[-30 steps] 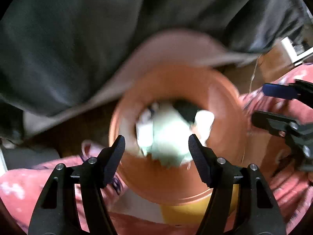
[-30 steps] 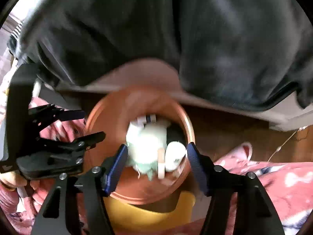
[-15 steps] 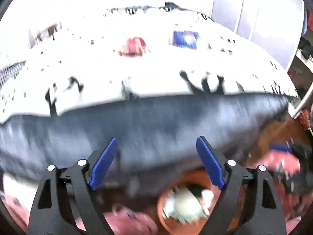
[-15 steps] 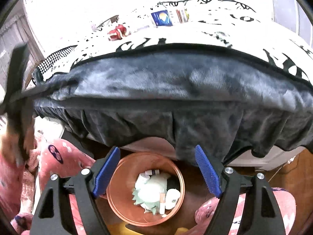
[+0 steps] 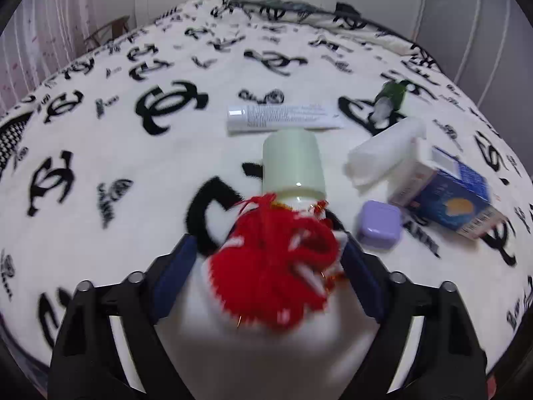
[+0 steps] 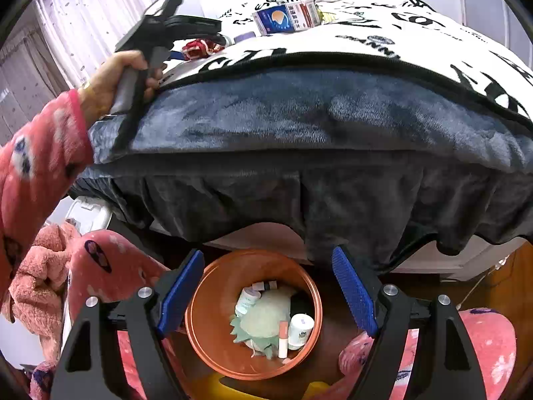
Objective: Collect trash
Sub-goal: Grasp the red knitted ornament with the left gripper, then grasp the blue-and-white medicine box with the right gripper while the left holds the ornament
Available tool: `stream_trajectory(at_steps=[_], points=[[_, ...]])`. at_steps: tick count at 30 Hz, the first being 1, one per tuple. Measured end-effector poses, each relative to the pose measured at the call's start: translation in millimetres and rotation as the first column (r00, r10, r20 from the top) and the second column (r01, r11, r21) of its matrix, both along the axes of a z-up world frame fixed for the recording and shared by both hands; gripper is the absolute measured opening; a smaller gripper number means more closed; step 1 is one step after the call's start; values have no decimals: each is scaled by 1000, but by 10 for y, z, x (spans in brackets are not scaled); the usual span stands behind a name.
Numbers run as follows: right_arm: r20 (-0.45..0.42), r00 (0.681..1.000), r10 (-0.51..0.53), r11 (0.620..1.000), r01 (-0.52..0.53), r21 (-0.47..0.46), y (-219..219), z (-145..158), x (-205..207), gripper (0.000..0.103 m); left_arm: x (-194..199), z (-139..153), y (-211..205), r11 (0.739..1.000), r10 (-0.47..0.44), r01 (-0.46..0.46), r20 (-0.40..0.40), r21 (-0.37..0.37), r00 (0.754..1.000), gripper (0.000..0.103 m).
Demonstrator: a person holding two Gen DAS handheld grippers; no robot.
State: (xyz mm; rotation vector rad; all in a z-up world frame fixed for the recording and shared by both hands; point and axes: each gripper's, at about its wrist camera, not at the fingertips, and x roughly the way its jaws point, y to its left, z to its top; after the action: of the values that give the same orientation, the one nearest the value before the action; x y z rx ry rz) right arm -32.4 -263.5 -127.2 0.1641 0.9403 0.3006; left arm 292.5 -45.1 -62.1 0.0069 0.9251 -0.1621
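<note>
The orange bin (image 6: 213,343) mouth lies open between the claw fingers; the dark bedspread (image 6: 299,153) overhangs behind it.

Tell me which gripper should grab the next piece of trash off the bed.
Left. The left gripper is over the bed with the red tassel between its closing jaws. The right gripper hangs open above the orange bin, below bed level.

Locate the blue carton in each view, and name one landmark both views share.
Left wrist view: the blue carton lies at right of centre on the bedspread, beside a purple case.
Right wrist view: it lies at top centre, far back on the bed.
Shared landmark: the red tassel, near the left gripper in both.
</note>
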Motion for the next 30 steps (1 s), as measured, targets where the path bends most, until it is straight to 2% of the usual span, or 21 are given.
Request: stream_trajectory(at_steps=[2,5,7,11,14,17,22,27,30], points=[[-6,1000,1,1000,-1,-1,0,-15,8,78,12,-38,17,1000,6,-7,-19,-30,1000,53],[-5,1000,-1,1000,1,6,-12,-9,9,78,-88,10,29,1000,-7,8,17,-20,1000,39],[0,1000,1,1000,-1,6,-11,0,0,78,-195,75,101,998,-24,25,25,-56,999,35],[10,1000,5,1000,-5,10,24,31,-21,78,-449,221,199,997,-45,50,67,-64,997,35],[30,999,12,1000,-12,5,59,100,-39,78,-824,354,312,997,-38,47,133,-67,990,35],[64,998,16,1000,-15,-10,78,226,-8,78,-1209,419,396,992,-52,70,164,-109,985,35],[128,992,6,999,-1,-41,53,500,212,78,-1959,401,426,992,-86,102,206,-69,975,35],[231,973,14,993,13,-115,8,869,785,79,-2493,159,493,981,-127,146,152,-126,980,35],[278,960,29,978,30,-205,60,1039,1331,86,-2706,-27,485,976,-143,158,110,-151,984,35]])
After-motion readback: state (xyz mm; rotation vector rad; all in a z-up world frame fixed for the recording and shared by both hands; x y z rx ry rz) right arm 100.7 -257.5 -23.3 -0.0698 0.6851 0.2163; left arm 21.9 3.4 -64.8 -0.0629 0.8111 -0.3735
